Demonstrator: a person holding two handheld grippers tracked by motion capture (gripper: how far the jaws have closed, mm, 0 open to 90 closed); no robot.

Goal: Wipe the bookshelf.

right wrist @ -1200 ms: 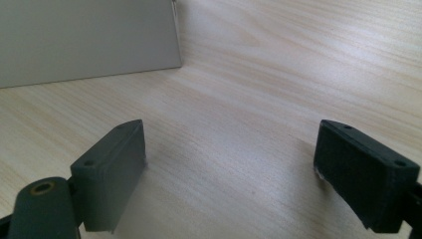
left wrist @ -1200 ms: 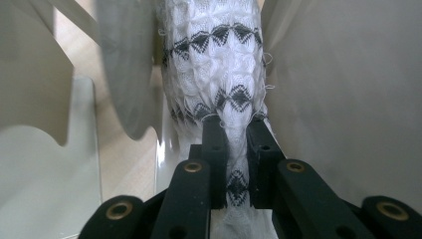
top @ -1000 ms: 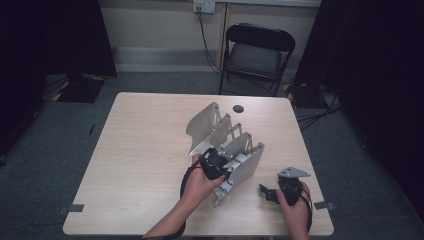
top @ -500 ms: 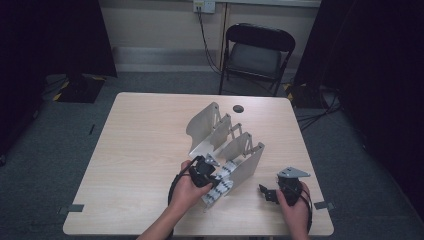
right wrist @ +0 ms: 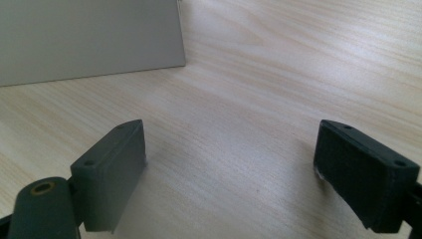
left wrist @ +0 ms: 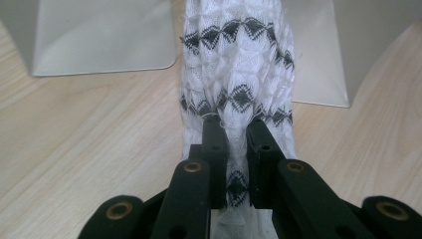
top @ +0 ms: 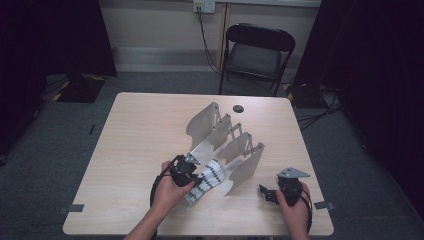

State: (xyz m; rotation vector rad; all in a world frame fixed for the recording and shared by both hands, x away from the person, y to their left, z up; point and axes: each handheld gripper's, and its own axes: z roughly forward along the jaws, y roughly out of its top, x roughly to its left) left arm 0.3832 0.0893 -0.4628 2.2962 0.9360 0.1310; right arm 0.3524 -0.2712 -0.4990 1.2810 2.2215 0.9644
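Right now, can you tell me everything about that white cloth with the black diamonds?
The cloth looks like soft white knitted fabric, puckered, with rows of black diamond shapes across it. It is bunched into a long narrow bundle. The left gripper is shut on its near end. It lies at the front of the grey divider rack, stretching from between two of its plates out over the wooden table.
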